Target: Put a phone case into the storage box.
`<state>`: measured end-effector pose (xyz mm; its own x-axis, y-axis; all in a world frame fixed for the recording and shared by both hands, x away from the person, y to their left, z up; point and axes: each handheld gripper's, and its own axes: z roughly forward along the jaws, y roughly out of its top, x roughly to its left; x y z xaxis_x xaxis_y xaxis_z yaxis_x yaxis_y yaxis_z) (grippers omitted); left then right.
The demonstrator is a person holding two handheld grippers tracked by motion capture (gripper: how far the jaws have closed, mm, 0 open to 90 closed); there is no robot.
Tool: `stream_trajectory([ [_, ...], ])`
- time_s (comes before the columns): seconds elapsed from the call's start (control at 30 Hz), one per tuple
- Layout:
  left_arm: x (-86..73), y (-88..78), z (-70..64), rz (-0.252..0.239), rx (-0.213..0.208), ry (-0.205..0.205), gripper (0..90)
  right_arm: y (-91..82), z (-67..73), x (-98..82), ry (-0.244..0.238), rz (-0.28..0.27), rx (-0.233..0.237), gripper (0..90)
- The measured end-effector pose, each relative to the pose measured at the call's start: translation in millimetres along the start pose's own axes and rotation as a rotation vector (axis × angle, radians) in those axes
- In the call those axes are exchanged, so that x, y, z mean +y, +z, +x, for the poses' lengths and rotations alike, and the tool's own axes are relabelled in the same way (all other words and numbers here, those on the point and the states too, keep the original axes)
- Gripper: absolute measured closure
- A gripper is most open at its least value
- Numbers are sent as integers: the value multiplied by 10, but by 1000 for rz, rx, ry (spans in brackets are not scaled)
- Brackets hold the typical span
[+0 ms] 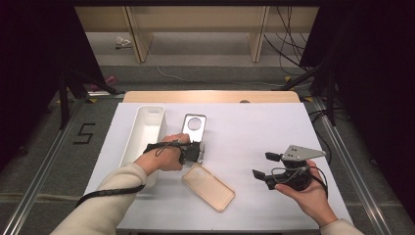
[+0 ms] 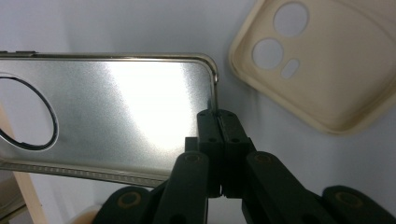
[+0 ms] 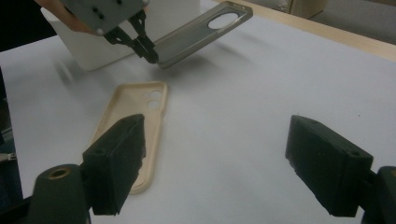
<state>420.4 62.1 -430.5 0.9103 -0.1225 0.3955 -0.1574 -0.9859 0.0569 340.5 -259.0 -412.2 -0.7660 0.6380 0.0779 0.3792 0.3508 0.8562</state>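
Left tongs: your left tongs [image 2: 218, 122] were clamped tight on the short edge of the silver phone case [image 2: 121, 112], near its corner.
Silver case: it was lifted at the gripped end and tilted, as the right gripper view showed [image 3: 201, 32]; its far end with the round camera hole pointed away from you, beside the white bin [image 1: 142, 134]. Whether that far end touched the worktop [image 1: 254, 132] I cannot tell.
Beige case: the beige phone case [image 1: 209, 187] lay flat on the worktop, hollow side up, just beside your left hand [image 1: 164, 155] and apart from the silver one.
Right tongs: your right tongs [image 3: 233, 158] stood wide open with nothing between them, held above the worktop well to the right.
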Motion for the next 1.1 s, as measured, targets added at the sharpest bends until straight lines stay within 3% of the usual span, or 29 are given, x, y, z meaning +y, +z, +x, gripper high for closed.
stream_trajectory([
  [0.43, -25, -212, -259, -156, 112, -60, 888, 24, -5, 4, 4, 3, -3, 211],
  [0.63, -22, -203, -433, -187, 172, -72, 888, 62, -3, 21, 14, 4, 5, 216],
  [0.7, -17, -192, -485, -212, 190, -93, 888, 78, 2, 31, 15, 3, 11, 217],
  [1.1, 97, -256, -610, -280, 230, -116, 888, 238, 16, 143, 39, -14, 20, 217],
])
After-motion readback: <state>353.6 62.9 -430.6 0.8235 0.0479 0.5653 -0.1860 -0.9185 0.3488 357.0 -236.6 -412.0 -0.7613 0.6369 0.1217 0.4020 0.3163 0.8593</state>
